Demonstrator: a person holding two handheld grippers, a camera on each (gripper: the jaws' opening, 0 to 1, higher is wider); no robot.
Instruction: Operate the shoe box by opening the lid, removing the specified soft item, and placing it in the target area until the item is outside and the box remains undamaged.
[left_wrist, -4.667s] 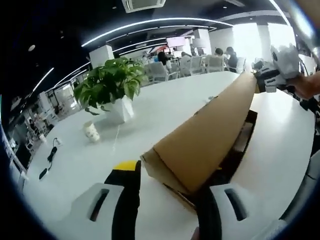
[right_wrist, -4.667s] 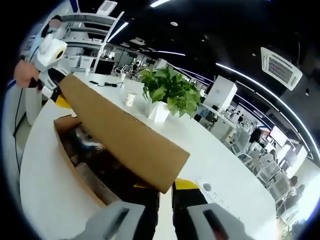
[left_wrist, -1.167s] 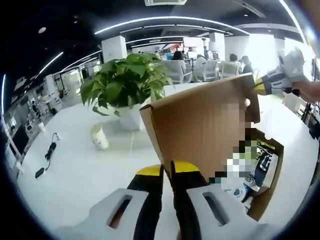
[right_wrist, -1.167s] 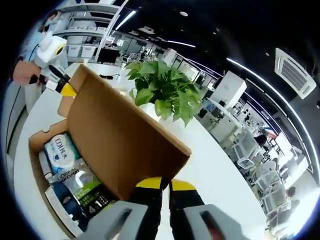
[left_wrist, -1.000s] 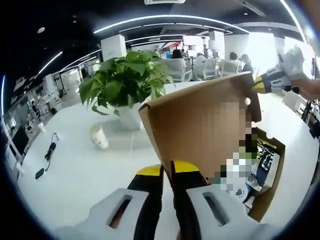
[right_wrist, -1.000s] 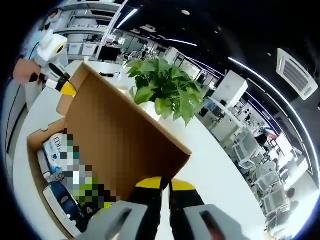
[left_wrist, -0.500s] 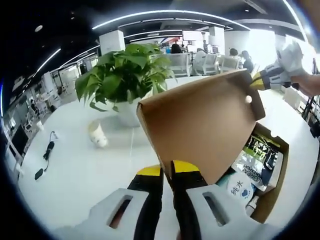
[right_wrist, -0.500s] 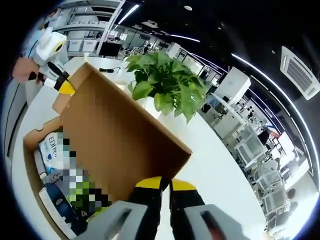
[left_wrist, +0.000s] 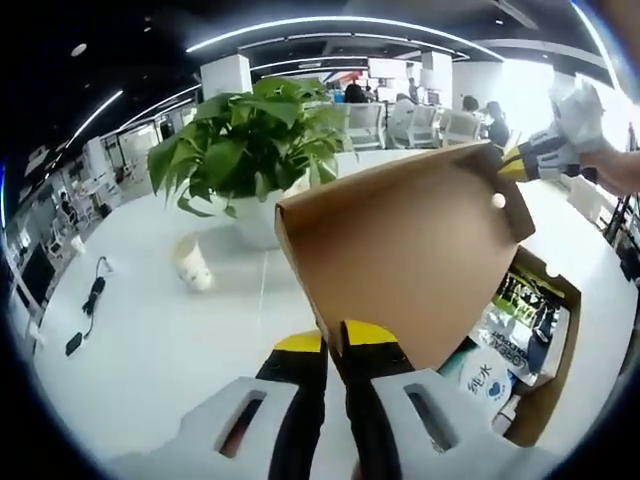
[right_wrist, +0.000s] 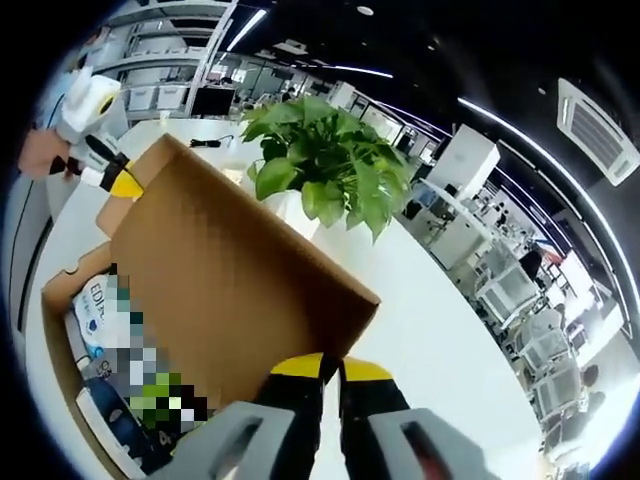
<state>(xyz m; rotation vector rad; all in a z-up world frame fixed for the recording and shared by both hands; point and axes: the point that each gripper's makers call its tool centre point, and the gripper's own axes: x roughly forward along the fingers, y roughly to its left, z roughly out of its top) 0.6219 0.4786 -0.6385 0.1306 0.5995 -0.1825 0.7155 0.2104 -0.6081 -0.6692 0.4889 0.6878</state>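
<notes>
The brown cardboard lid (left_wrist: 410, 260) of the shoe box stands raised and tilted back over the open box (left_wrist: 556, 362). My left gripper (left_wrist: 335, 346) is shut on the lid's near corner edge, yellow tips together. At the lid's far corner my right gripper (left_wrist: 520, 166) is also clamped on it. In the right gripper view the lid (right_wrist: 230, 265) rises from my right gripper (right_wrist: 335, 368), shut on its corner, and my left gripper (right_wrist: 118, 182) holds the far corner. Soft white packets (left_wrist: 486, 378) with blue print (right_wrist: 93, 302) lie inside the box (right_wrist: 55, 292), partly hidden.
A potted green plant (left_wrist: 245, 150) in a white pot stands on the white table (left_wrist: 150, 350) just behind the lid; it also shows in the right gripper view (right_wrist: 325, 170). A paper cup (left_wrist: 190, 266) and a black cable (left_wrist: 88, 308) lie further left. Office chairs and people sit far behind.
The lid has swung up from lying low over the box to standing open, and in the last second tipped a little further back. Both grippers stay clamped on its corners.
</notes>
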